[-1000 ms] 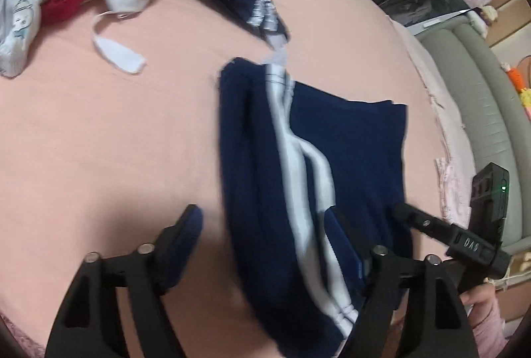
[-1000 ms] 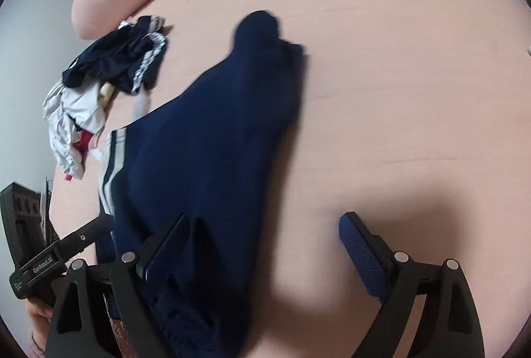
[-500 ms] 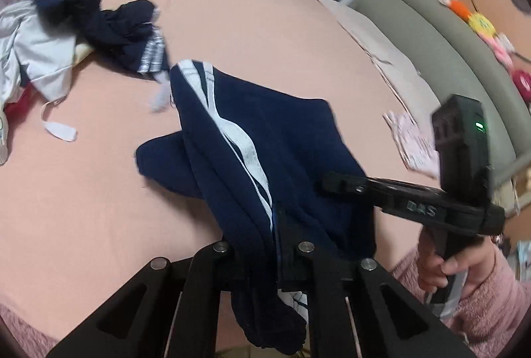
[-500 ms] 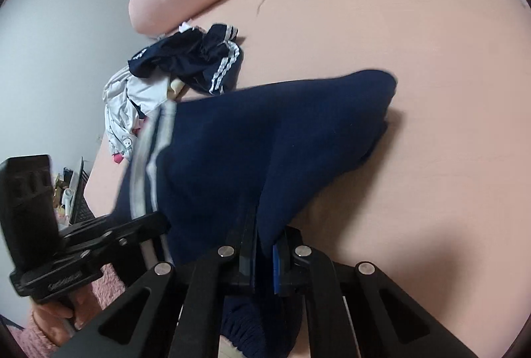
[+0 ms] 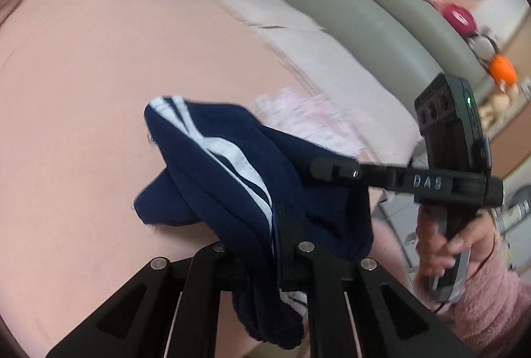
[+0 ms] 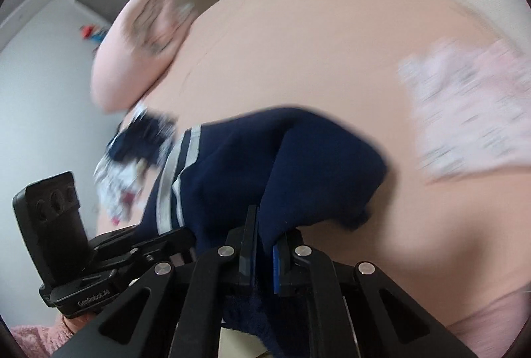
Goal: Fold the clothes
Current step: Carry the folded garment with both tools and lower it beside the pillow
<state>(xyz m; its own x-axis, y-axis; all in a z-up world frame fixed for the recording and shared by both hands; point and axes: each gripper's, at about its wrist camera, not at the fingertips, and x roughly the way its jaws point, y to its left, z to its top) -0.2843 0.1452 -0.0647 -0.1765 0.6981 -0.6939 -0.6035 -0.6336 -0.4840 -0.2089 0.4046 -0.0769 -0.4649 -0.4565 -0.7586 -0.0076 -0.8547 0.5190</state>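
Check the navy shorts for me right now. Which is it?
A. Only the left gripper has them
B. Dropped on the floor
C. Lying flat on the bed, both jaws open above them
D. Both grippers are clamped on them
D: the left gripper and the right gripper each have their jaws closed on a bunched edge of the navy shorts, with the far part sagging toward the pink bed.

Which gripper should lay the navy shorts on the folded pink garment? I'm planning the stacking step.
Right, probably. Both grippers are shut on the navy shorts; in the right wrist view the right gripper has the folded pink garment on its own side, while the left gripper is further off.
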